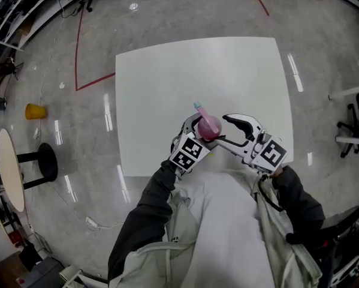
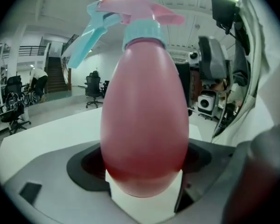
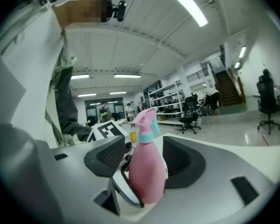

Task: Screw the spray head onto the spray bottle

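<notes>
Far left, on the floor: a small yellow cup-like object (image 1: 35,110) lies well apart from the table. A black round stool (image 1: 47,161) and a pale round tabletop (image 1: 10,171) stand nearer the picture's edge, and red tape lines (image 1: 78,47) cross the grey floor.
White table (image 1: 167,83): square, with a bare top. Both grippers are over its near edge, close to the person's body.
Left gripper (image 1: 198,135): its jaws are clamped on the bottle's lower body, with a dark pad pressed against each side of the widest part. Its marker cube (image 1: 187,153) faces the head camera.
Spray bottle (image 1: 209,125): pink and egg-shaped, it is held upright in the left gripper's clasp over the table's near edge, between the two grippers.
Spray head (image 2: 130,14): it has a pink top, a light blue collar and a light blue trigger. It sits on the bottle's neck with the collar down against the shoulder. How tightly it is screwed on cannot be told.
Right gripper (image 1: 222,131): its jaws stand apart and grip nothing. In the right gripper view the bottle stands in the gap beyond the pads, with space on both sides. The tips are just beside the bottle in the head view.
Far right: black office chairs (image 1: 354,131) stand on the floor, well apart from the table.
</notes>
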`<state>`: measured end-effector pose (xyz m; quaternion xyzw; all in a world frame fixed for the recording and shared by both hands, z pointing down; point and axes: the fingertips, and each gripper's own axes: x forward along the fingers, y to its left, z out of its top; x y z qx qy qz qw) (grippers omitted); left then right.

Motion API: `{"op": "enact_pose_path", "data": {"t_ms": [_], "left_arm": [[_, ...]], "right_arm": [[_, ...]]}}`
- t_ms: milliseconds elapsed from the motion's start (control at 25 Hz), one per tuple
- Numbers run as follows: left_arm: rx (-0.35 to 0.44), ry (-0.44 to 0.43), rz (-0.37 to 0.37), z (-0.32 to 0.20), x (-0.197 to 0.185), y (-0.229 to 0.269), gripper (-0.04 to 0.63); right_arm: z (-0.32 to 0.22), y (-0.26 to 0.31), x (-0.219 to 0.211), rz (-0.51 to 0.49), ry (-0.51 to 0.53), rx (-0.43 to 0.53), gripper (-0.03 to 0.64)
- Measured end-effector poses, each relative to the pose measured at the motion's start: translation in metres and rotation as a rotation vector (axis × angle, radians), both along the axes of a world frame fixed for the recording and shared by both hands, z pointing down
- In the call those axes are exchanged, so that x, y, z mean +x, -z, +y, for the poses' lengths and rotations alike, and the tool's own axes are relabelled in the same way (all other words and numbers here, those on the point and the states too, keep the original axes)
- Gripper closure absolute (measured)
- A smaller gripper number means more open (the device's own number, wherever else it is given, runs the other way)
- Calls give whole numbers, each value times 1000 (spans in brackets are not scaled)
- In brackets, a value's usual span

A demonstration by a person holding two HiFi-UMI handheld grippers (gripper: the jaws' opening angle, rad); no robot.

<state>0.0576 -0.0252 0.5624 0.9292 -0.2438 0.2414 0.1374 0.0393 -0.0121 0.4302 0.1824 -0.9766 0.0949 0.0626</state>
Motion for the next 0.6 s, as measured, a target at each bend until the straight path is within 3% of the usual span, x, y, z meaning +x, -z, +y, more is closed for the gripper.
{"op": "enact_pose_path", "data": {"t_ms": [120, 200, 280, 400, 480, 520, 600], "left_arm": [[17, -46, -51, 11, 1, 2, 150], [21, 6, -49, 6, 0, 7, 150], [38, 131, -52, -7, -10, 12, 150], [89, 310, -131, -23, -36, 18, 151], [110, 382, -151, -29, -44, 23, 152], [114, 399, -124, -30, -43, 28, 152], [121, 389, -33, -28, -37, 42, 152]], "right_arm": [[1, 6, -27, 106, 83, 121, 385], [-7, 12, -31, 101, 77, 191, 400], [-16, 19, -28, 45, -24, 172, 476], [-37, 18, -23, -6, -318, 16, 492], [-47, 19, -23, -20, -497, -79, 494], [-46, 25, -25, -21, -527, -73, 494], [-40, 42, -31, 1, -492, 34, 494]]}}
